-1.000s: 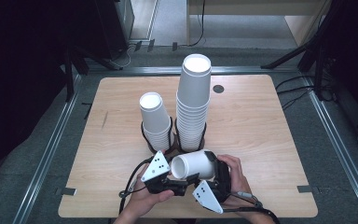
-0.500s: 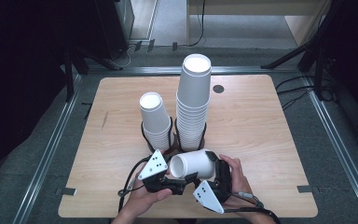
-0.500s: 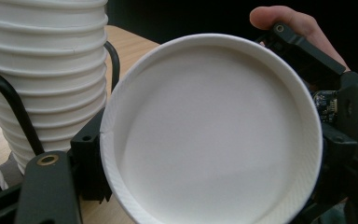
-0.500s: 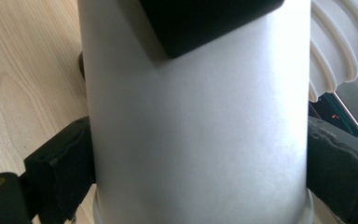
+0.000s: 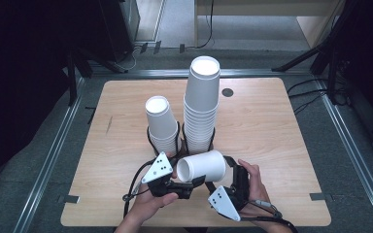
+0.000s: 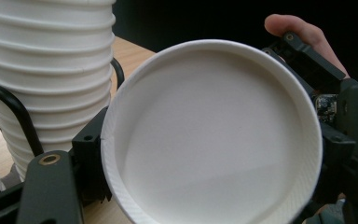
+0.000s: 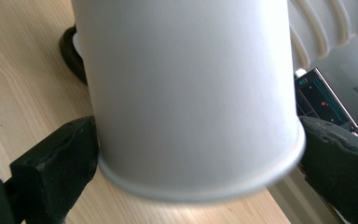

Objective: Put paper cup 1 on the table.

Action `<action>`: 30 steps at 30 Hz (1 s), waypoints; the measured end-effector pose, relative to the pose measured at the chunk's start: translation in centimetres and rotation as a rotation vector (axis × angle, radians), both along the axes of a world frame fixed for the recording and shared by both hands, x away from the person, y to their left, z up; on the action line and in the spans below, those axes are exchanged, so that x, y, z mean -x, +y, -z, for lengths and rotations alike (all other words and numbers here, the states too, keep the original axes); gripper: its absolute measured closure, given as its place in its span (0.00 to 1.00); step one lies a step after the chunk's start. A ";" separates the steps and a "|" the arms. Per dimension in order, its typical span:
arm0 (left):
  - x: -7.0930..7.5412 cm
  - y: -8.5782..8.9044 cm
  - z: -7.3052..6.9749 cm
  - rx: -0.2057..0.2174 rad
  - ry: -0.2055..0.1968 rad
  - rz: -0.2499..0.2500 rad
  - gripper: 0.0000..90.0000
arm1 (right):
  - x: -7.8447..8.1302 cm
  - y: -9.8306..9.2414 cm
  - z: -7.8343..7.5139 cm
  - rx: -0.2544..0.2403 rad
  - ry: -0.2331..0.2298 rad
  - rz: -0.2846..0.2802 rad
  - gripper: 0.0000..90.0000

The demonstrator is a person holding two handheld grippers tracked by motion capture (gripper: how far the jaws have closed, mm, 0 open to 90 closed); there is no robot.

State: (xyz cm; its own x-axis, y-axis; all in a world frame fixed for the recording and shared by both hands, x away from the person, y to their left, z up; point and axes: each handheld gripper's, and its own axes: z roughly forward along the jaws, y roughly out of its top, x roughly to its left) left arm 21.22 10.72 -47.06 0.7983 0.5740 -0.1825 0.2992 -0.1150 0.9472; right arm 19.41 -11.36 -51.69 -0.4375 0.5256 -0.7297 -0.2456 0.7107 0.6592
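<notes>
A single white paper cup (image 5: 203,166) lies on its side above the near edge of the wooden table (image 5: 281,136), at about six o'clock from the two stacks, its open mouth turned toward the left gripper (image 5: 187,187) and its base toward the right gripper (image 5: 233,182); the cup sits between the two hands, clear of the tabletop as far as I can see. In the left gripper view the mouth of the cup (image 6: 212,135) faces the camera, and the jaws stand narrow at its lower rim, one at the outer wall; it has hold of the cup by that rim. In the right gripper view the cup (image 7: 191,93) sits between wide-spread jaws that have just been opening; whether the pads touch its rim I cannot tell. At twelve o'clock from the cup stands the tall stack (image 5: 201,104) of nested cups in a black wire holder; the shorter stack (image 5: 161,121) stands just beside it at about eleven o'clock.
</notes>
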 end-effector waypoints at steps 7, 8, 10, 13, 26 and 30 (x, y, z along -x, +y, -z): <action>-0.3 -0.4 -0.3 0.026 -0.017 -0.007 0.24 | 0.0 -1.3 -0.4 -0.030 0.021 0.052 0.00; -0.3 -0.4 -0.3 0.026 -0.021 -0.003 0.24 | 0.0 -1.5 -0.4 -0.032 0.023 0.059 0.00; -0.3 -0.6 -0.4 0.025 -0.030 -0.004 0.24 | 0.2 -2.0 -0.6 -0.047 0.041 0.081 0.00; -0.4 -0.8 -0.4 0.033 -0.034 -0.006 0.24 | 0.4 -2.5 -0.7 -0.064 0.055 0.094 0.00; -0.6 -1.5 -0.6 0.073 -0.071 -0.036 0.24 | 1.7 -4.5 -1.6 -0.280 0.207 0.165 0.00; -0.6 -1.9 -0.6 0.086 -0.085 -0.044 0.24 | 1.7 -5.0 -2.2 -0.439 0.302 0.174 0.01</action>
